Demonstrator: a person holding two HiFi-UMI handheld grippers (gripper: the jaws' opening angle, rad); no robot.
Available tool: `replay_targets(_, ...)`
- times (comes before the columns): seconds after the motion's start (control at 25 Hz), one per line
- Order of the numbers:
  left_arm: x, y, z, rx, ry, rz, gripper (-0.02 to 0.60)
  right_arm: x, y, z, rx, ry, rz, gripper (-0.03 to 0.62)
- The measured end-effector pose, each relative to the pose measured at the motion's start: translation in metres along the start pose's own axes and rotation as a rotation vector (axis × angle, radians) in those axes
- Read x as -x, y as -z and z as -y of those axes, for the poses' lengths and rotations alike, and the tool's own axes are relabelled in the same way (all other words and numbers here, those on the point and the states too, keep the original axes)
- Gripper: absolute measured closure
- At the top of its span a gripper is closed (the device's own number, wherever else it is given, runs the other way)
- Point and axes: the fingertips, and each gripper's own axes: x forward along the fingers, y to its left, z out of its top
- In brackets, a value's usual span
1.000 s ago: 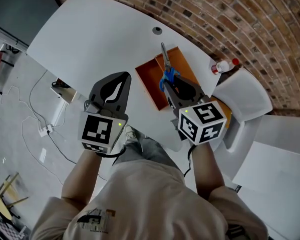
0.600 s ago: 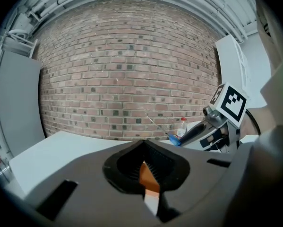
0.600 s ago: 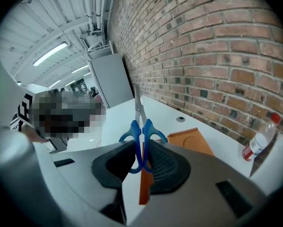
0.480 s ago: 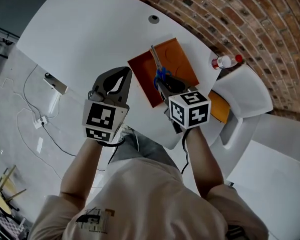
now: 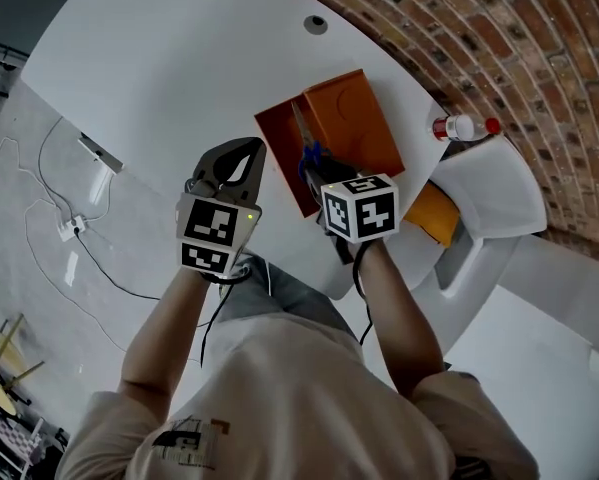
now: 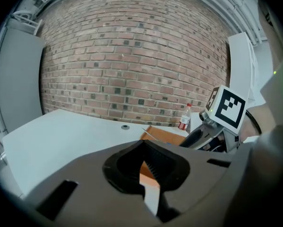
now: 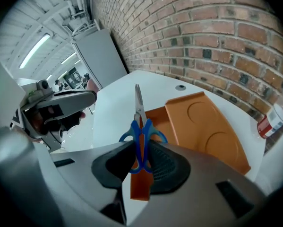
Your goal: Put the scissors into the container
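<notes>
Blue-handled scissors [image 5: 302, 136] point away from me, blades over the open left part of the orange container [image 5: 344, 118] on the white table. My right gripper [image 5: 319, 170] is shut on the blue handles; in the right gripper view the scissors [image 7: 139, 126] stand on edge between the pads of this gripper [image 7: 140, 148], above the container [image 7: 207, 126]. My left gripper [image 5: 247, 150] hovers left of the container, tips together, holding nothing. In the left gripper view its tips [image 6: 142, 145] touch, with the container [image 6: 166, 135] and right gripper [image 6: 198, 137] beyond.
A plastic bottle with a red cap [image 5: 464, 126] lies at the table's edge near the brick wall. A white chair [image 5: 484, 193] and a yellow item [image 5: 431, 214] are on the right. A cable hole [image 5: 315, 24] is at the far side of the table. Cables trail on the floor [image 5: 74, 228].
The right gripper has brought the scissors back and down, so the blade tip now lies over the container's open part instead of past its far edge. The left gripper stays alongside.
</notes>
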Motion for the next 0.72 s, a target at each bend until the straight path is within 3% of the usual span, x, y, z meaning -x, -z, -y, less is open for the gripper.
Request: replay_targets(0.72,-0.028,0.054,-0.011,0.053,0.038,-0.105,0.574,-0.069,0.038,0.015,-0.025,0.063,-0.218,0.513)
